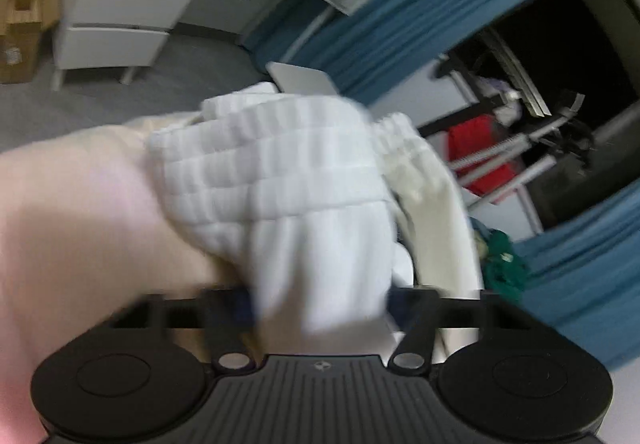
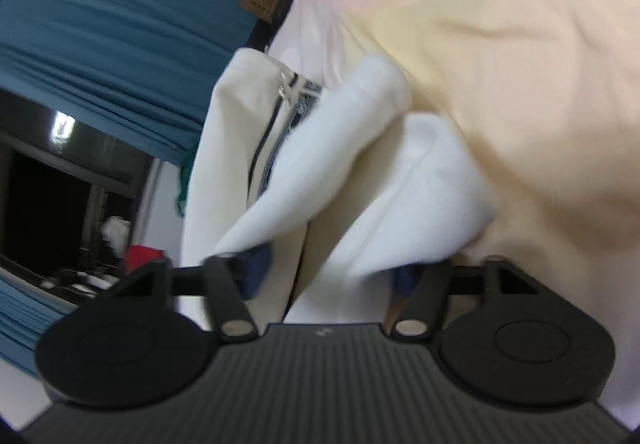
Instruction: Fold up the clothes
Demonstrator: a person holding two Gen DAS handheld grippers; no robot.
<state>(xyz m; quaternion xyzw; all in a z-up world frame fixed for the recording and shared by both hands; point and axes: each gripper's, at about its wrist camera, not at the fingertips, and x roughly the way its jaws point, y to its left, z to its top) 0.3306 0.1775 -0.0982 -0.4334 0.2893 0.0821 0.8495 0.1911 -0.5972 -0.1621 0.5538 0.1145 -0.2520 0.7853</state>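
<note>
A white garment (image 1: 280, 179) with a ribbed elastic waistband lies bunched over my left gripper (image 1: 320, 284). It hides the fingertips, and only the blue finger bases show, set wide apart. Through the right wrist camera, two white hemmed ends of the garment (image 2: 420, 195) drape across my right gripper (image 2: 332, 244). Its blue finger bases also stand far apart, with cloth between and over them. A cream garment with a dark zip (image 2: 232, 147) lies just behind, on a cream and pink sheet (image 2: 520, 63). Both views are blurred.
A white drawer cabinet (image 1: 120, 15) and a cardboard box (image 1: 20, 31) stand on the grey floor at the far left. Blue curtains (image 1: 400, 15) hang behind. A grey flat slab (image 1: 304, 77), red cloth (image 1: 480, 155) on a metal rack and green cloth (image 1: 504, 260) lie to the right.
</note>
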